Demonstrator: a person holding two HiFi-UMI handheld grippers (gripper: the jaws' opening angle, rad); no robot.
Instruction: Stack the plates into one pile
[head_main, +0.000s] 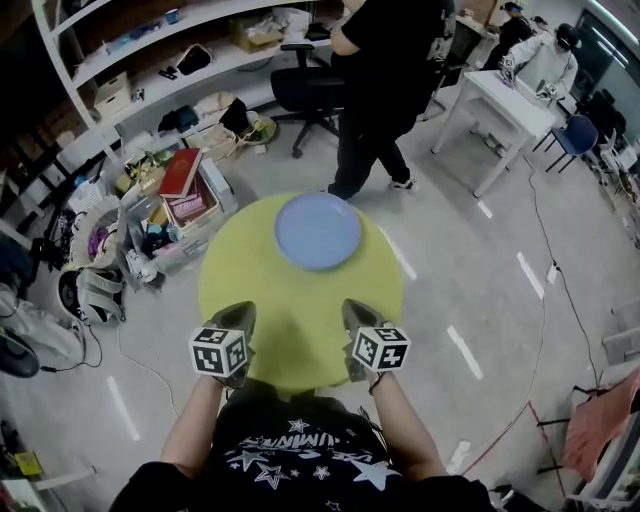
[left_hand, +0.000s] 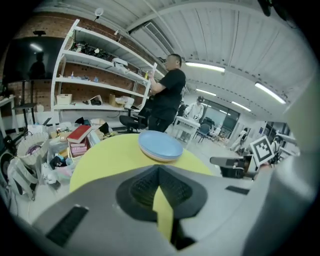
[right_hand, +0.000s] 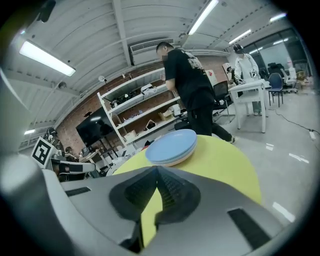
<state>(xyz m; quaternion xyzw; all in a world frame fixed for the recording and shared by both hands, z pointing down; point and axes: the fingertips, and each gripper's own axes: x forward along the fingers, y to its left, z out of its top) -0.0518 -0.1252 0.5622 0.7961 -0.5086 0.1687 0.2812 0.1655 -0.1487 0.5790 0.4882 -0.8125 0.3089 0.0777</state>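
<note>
While plates (head_main: 317, 230) sit stacked, left tongs (head_main: 241, 310) and right tongs (head_main: 353, 306) angle downward.

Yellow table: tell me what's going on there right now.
A person stands at the near edge of the round yellow table with a gripper in each hand. The plates sit in a single pile toward the table's far side, a blue one on top. The left gripper and the right gripper are both shut and empty, well short of the pile. Another person in black stands beyond the table, near the shelves.
</note>
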